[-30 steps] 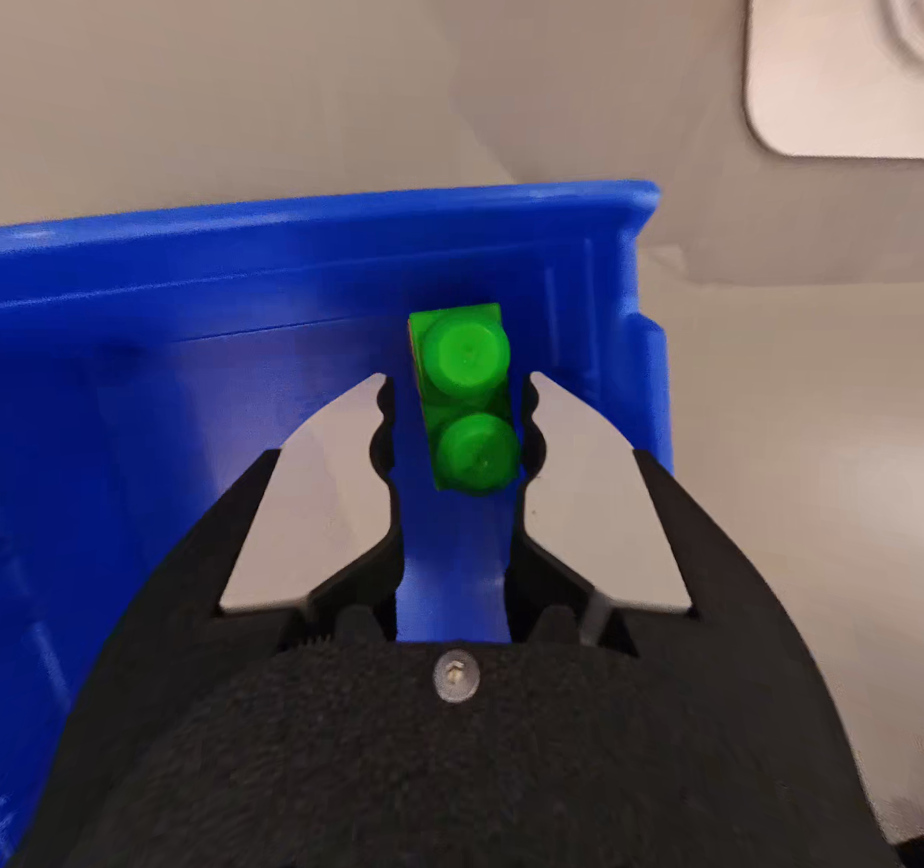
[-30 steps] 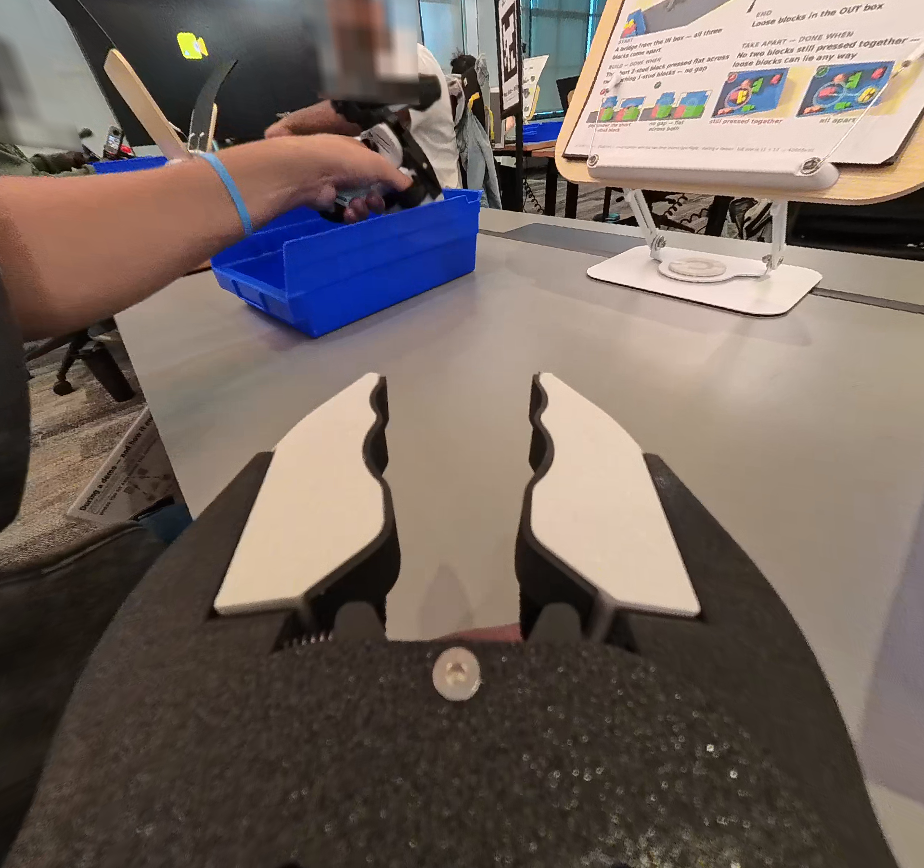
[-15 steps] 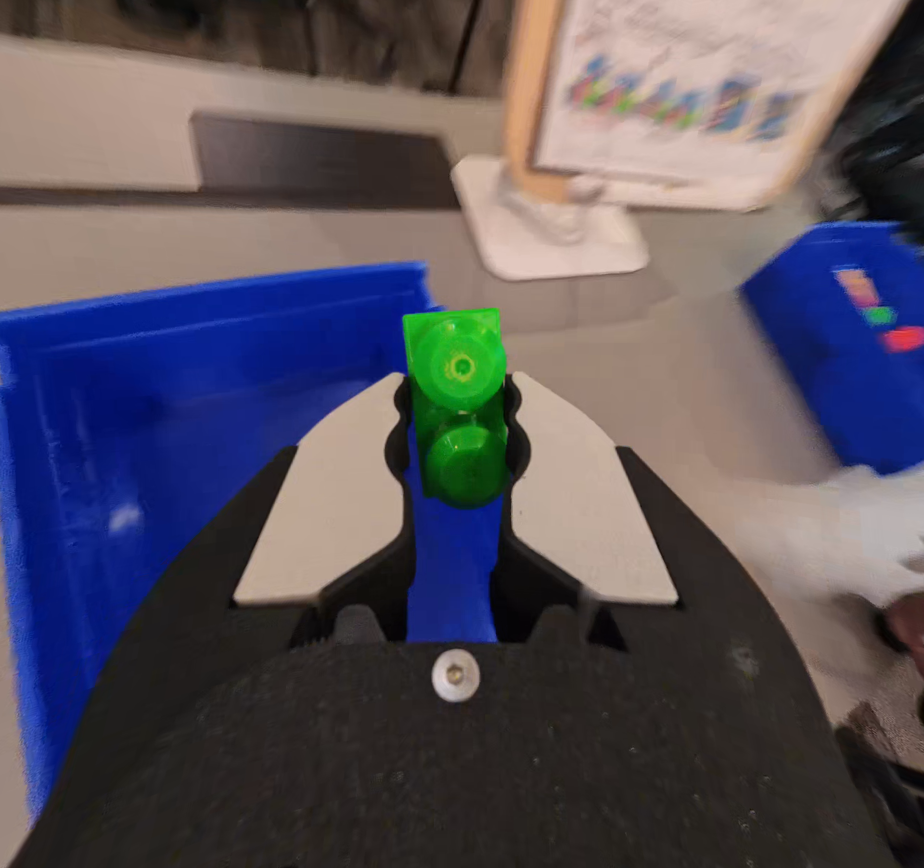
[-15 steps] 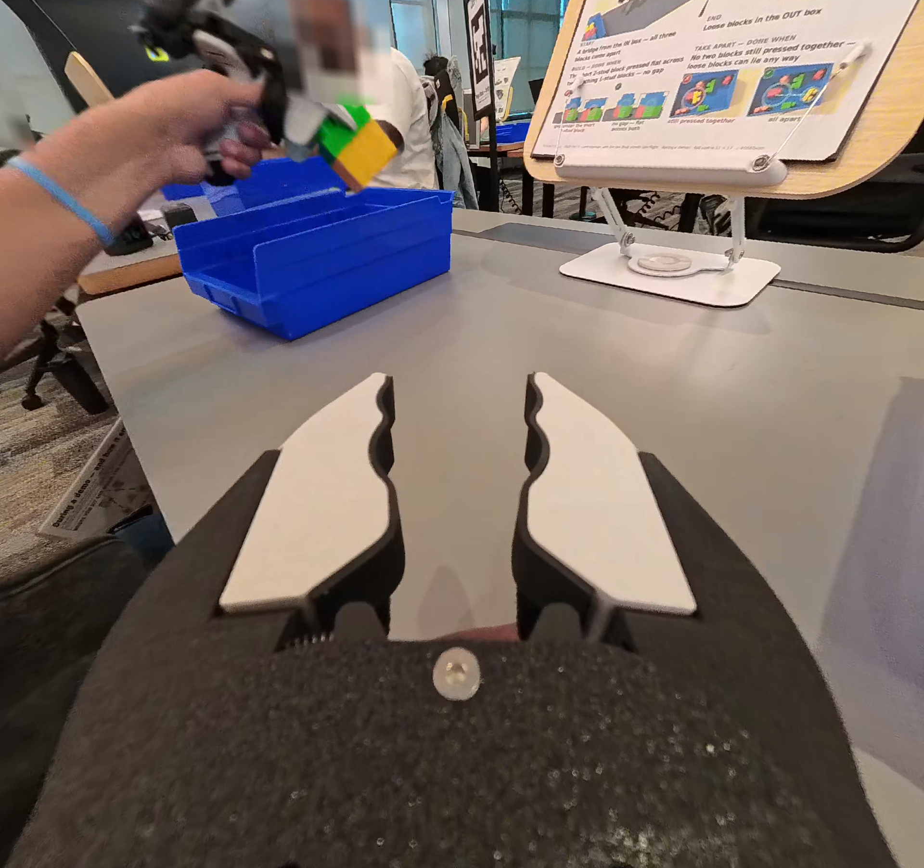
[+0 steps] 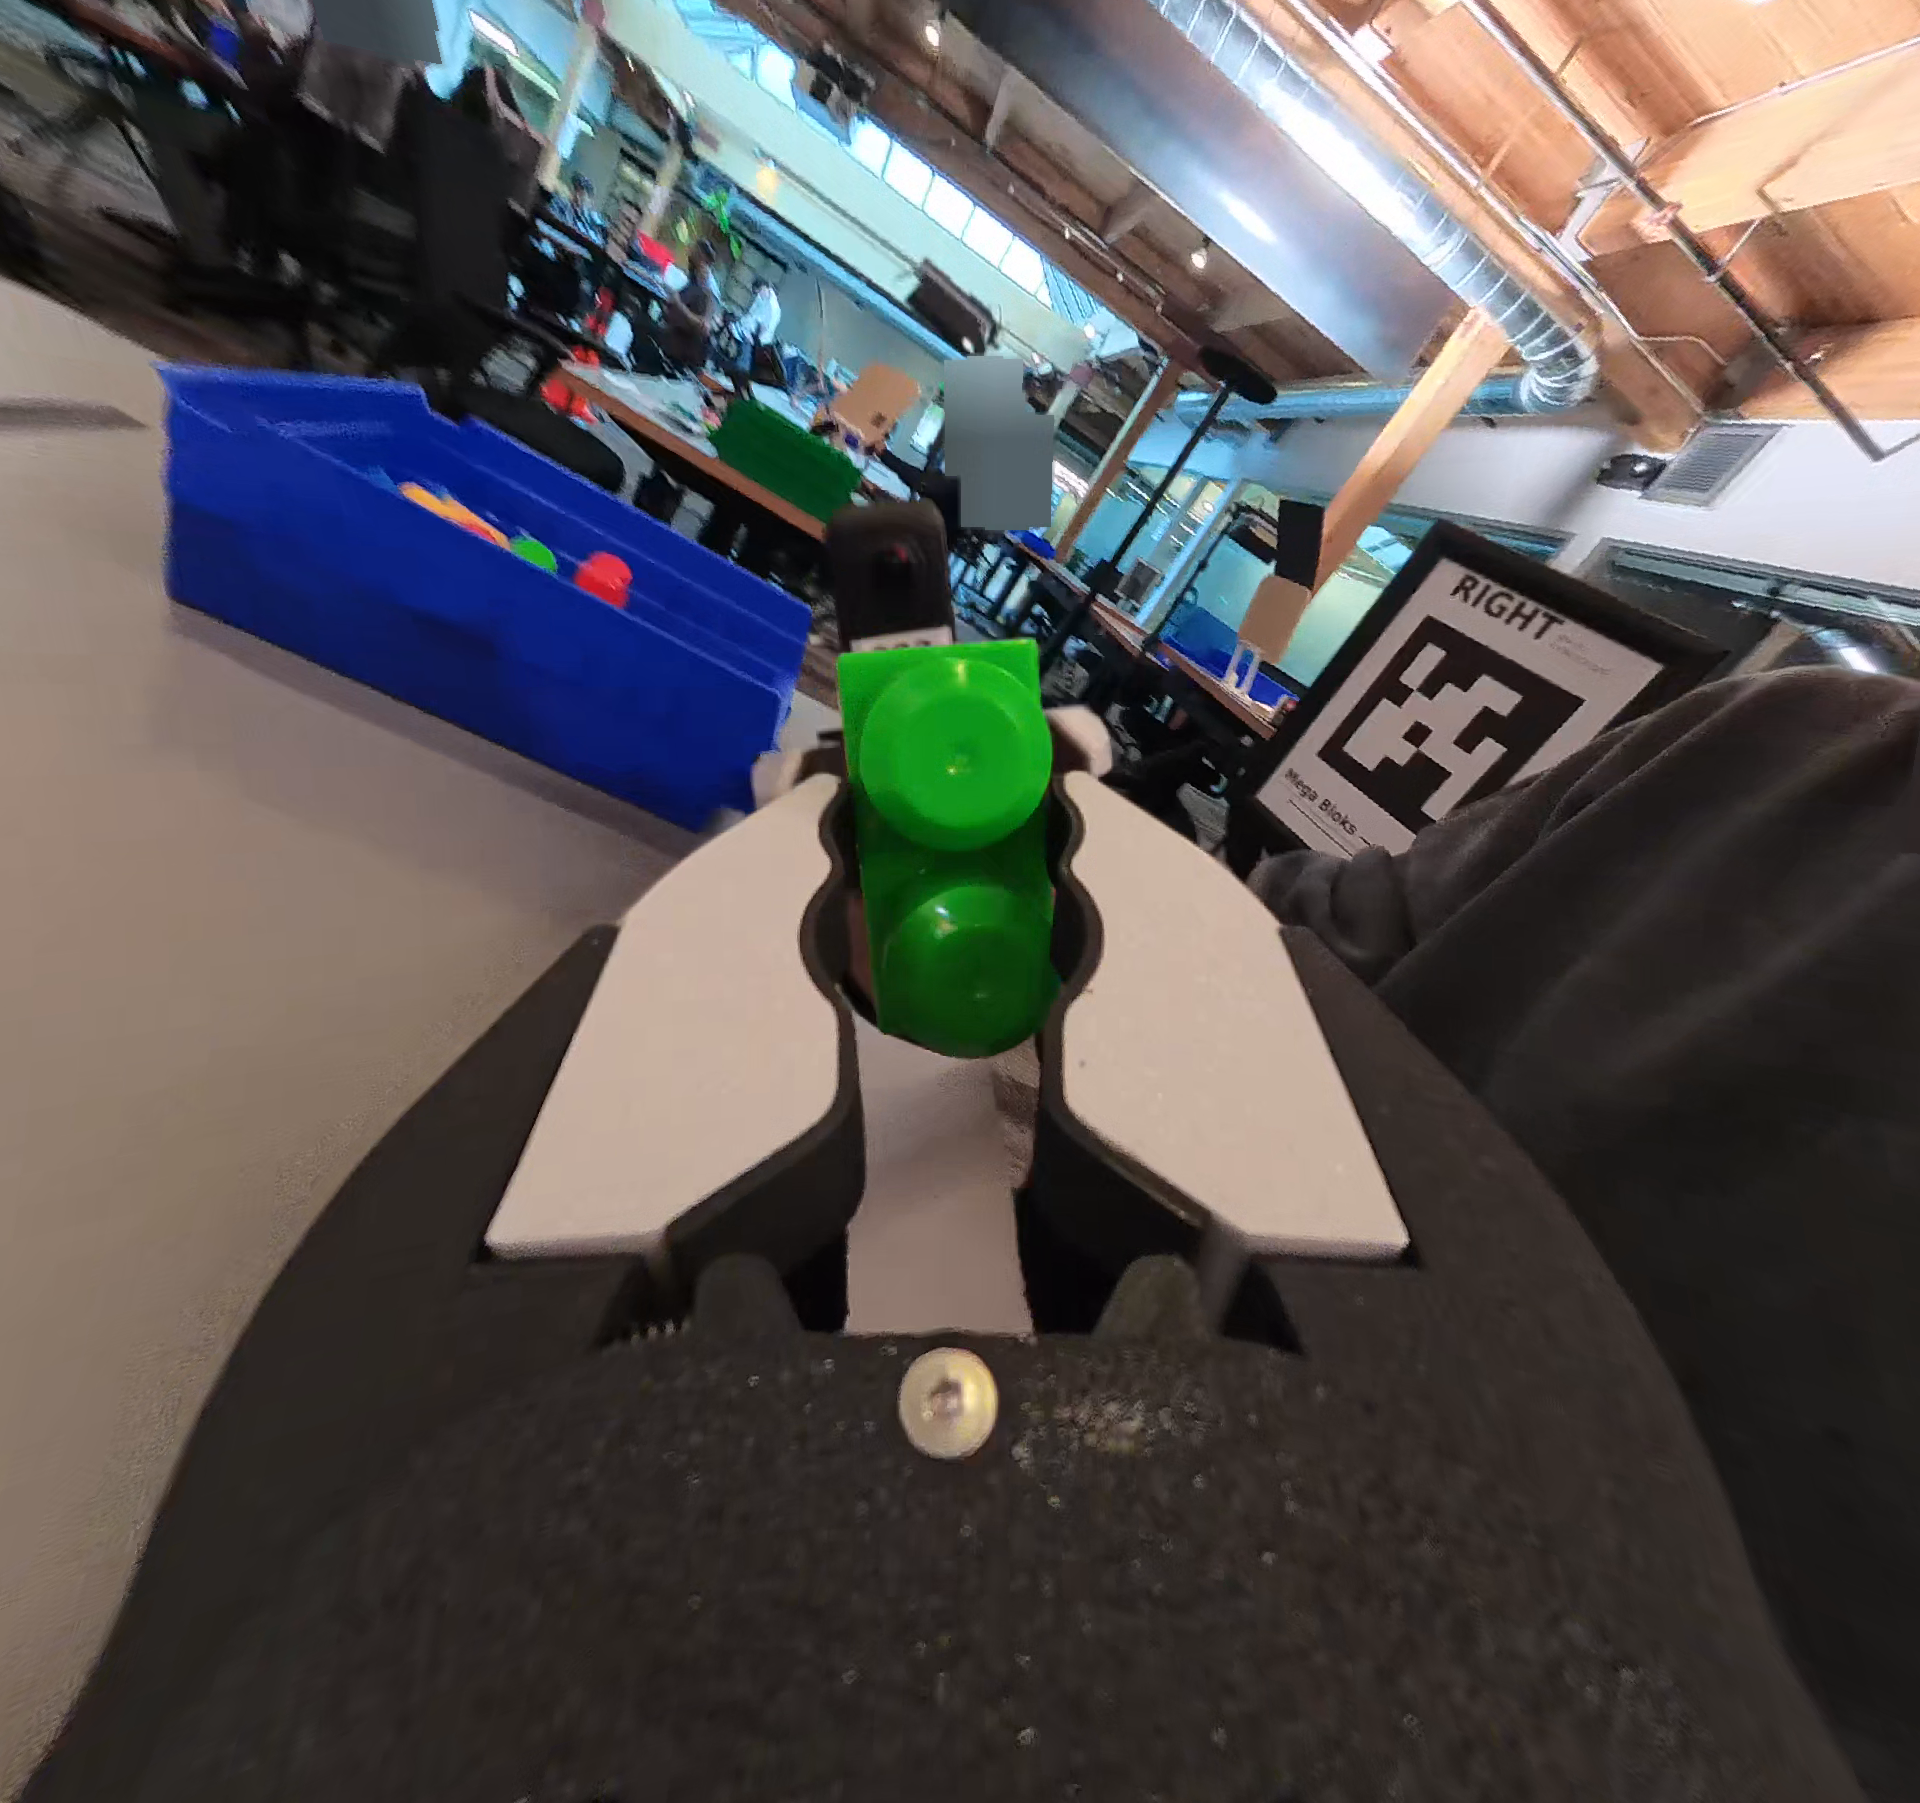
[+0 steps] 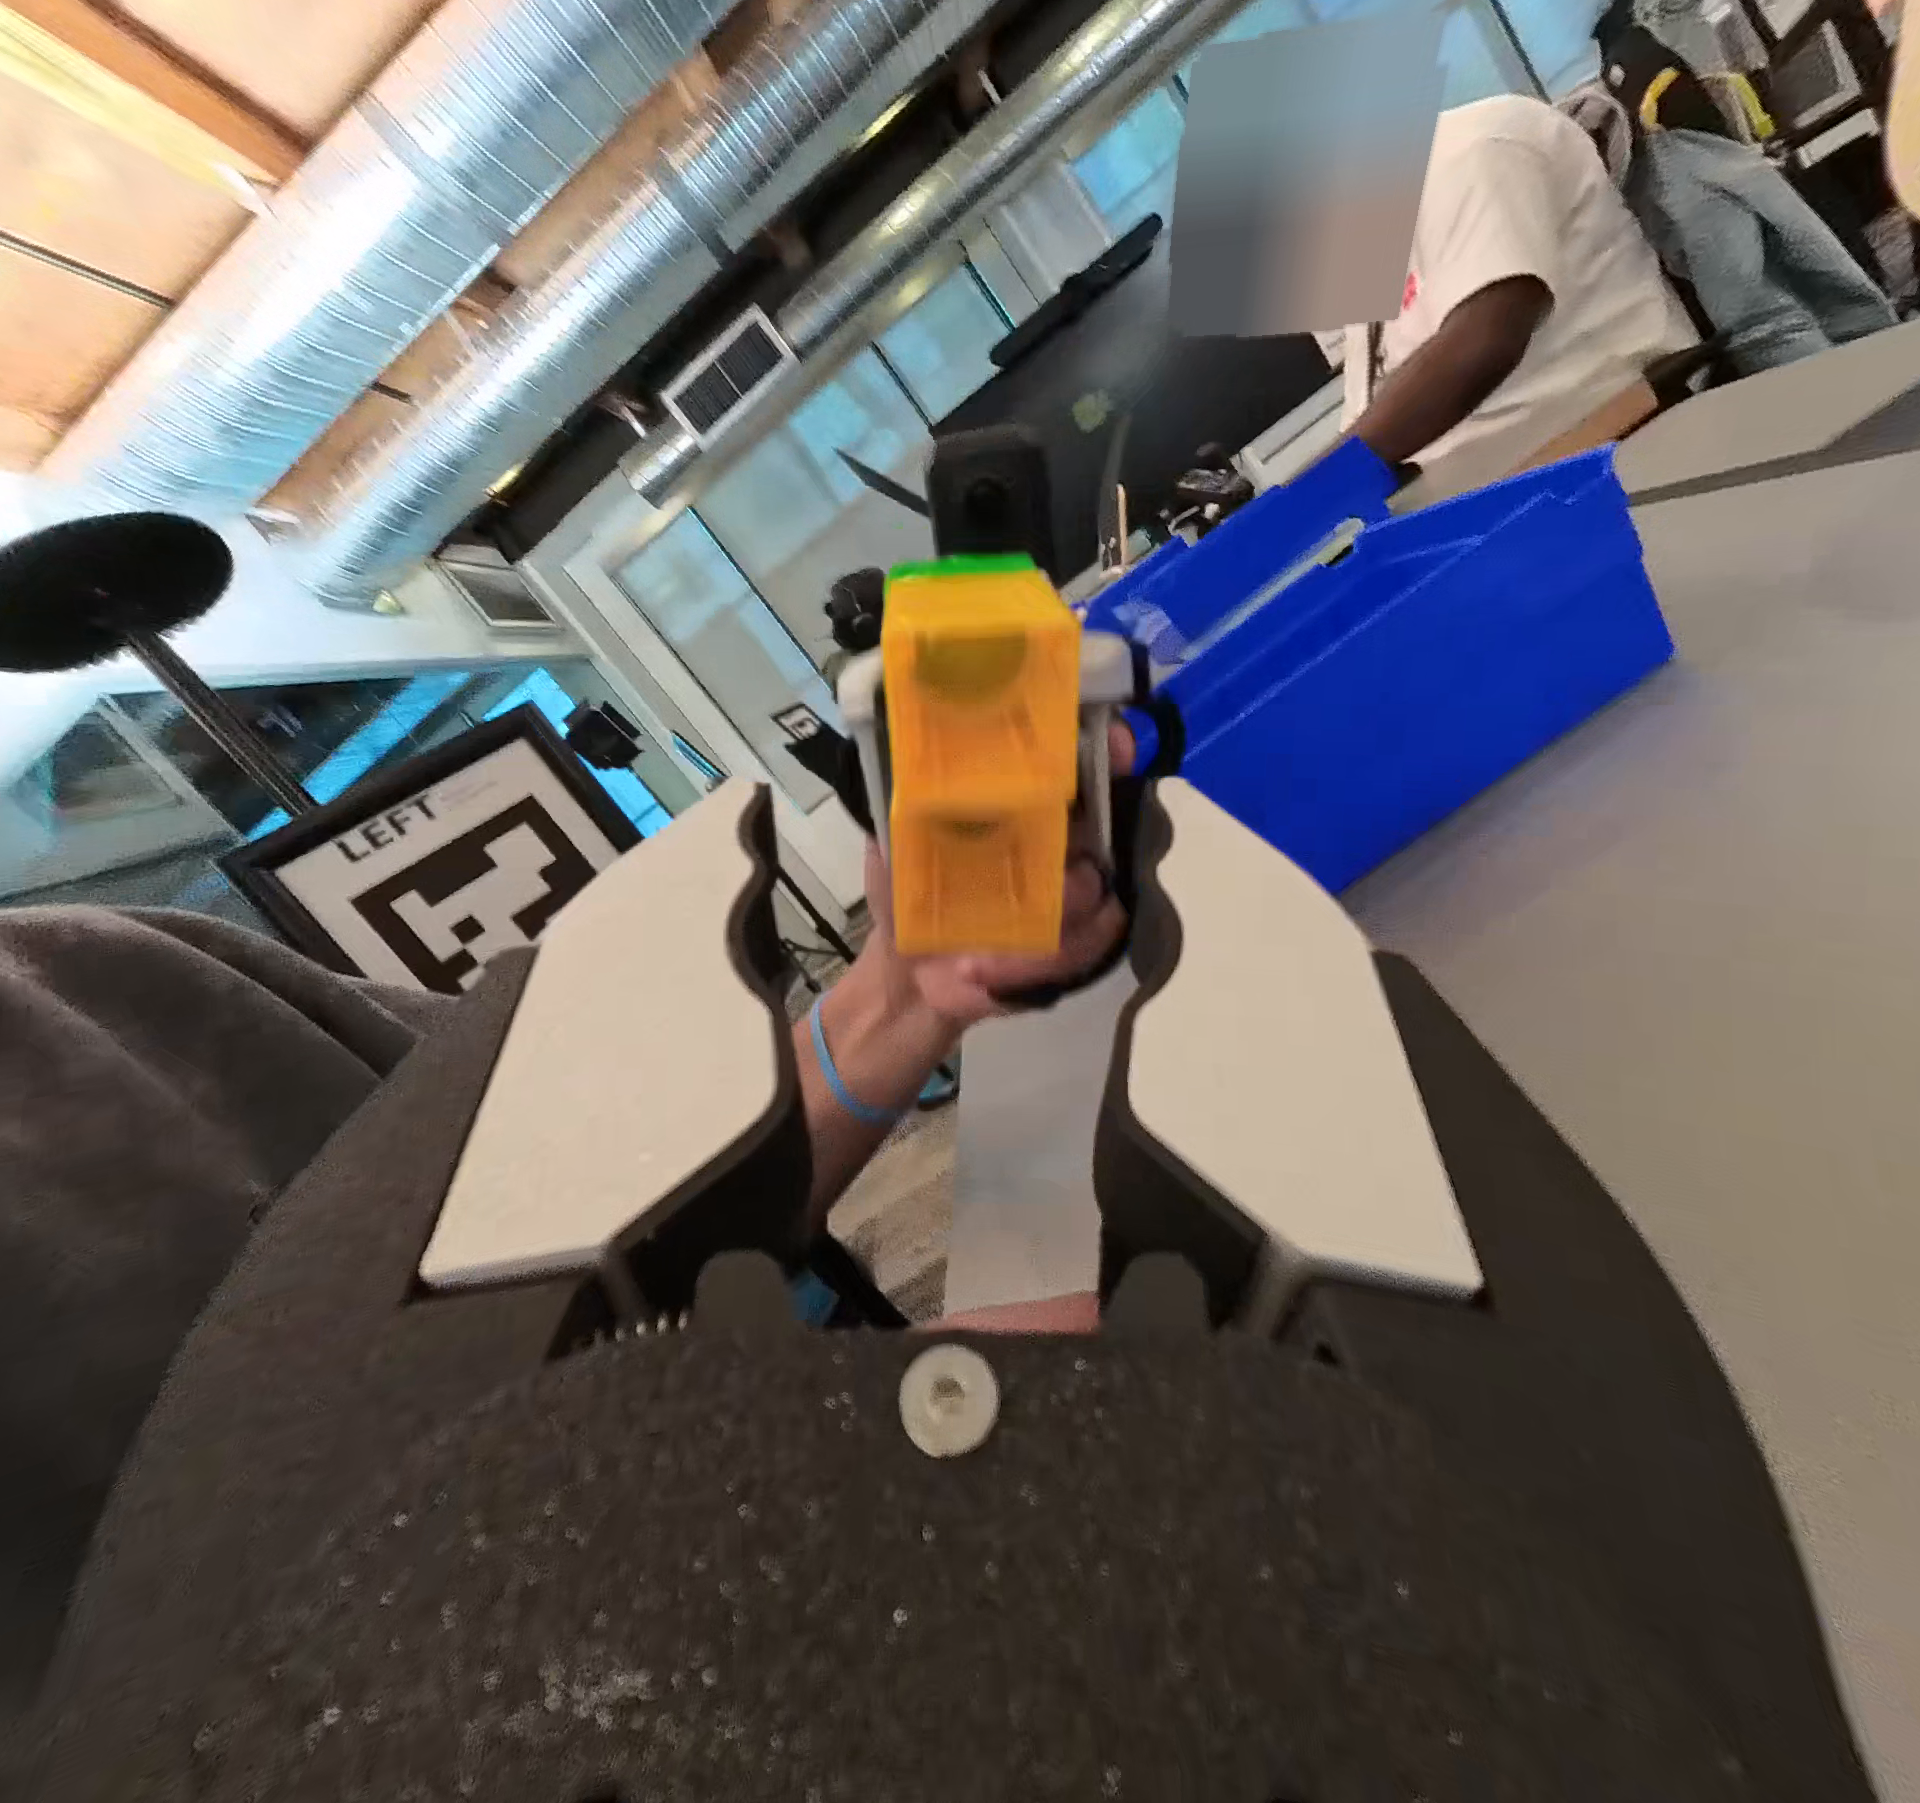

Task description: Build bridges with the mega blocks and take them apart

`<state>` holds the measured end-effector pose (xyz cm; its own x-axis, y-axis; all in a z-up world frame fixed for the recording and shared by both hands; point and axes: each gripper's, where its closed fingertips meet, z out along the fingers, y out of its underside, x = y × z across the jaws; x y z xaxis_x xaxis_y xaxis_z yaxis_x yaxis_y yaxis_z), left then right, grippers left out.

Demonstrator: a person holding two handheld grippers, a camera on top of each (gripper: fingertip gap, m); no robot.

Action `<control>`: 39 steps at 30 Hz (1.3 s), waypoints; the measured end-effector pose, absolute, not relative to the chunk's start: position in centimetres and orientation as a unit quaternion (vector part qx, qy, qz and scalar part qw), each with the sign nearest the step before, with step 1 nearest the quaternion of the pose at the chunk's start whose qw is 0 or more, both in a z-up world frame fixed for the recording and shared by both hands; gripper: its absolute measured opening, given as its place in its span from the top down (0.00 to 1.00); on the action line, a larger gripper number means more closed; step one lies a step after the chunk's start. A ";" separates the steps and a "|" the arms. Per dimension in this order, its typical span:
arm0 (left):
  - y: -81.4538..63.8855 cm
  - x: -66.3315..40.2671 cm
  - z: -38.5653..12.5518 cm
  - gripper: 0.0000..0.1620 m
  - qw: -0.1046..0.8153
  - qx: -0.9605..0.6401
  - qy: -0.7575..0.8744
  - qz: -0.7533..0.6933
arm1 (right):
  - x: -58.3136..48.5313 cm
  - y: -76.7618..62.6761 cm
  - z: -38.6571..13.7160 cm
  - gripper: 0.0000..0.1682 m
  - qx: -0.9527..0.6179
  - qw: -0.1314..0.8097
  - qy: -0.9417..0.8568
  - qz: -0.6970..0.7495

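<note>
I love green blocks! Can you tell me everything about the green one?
The green block is shiny plastic with two round studs facing the left camera. The left claw pinches its sides, holding it in the air. From the right view, a yellow block is pressed on its underside, hollow bottom showing.

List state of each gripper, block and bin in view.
Left gripper: shut on green block.
Green block: held off the table, studs facing the camera.
Yellow block: pressed under the green one, hollow underside showing.
Right gripper: open, empty.
Blue bin: on the table, loose blocks inside.
</note>
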<state>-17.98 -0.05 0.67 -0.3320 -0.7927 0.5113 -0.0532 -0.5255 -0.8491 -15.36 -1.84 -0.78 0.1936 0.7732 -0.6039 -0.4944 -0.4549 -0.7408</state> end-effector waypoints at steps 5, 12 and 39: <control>-1.3 -16.3 -0.5 0.79 0.242 -0.522 0.399 -0.714 | -14.5 -1.3 -0.9 0.79 -0.553 0.555 -0.077 0.617; -1.5 -15.6 -1.0 0.79 0.260 -0.533 0.401 -0.699 | -13.8 -2.1 -1.7 0.80 -0.555 0.564 -0.099 0.603; 0.3 -19.1 1.0 0.79 0.334 -0.564 0.448 -0.608 | 19.9 -6.3 -11.7 0.79 -0.939 0.297 0.049 0.168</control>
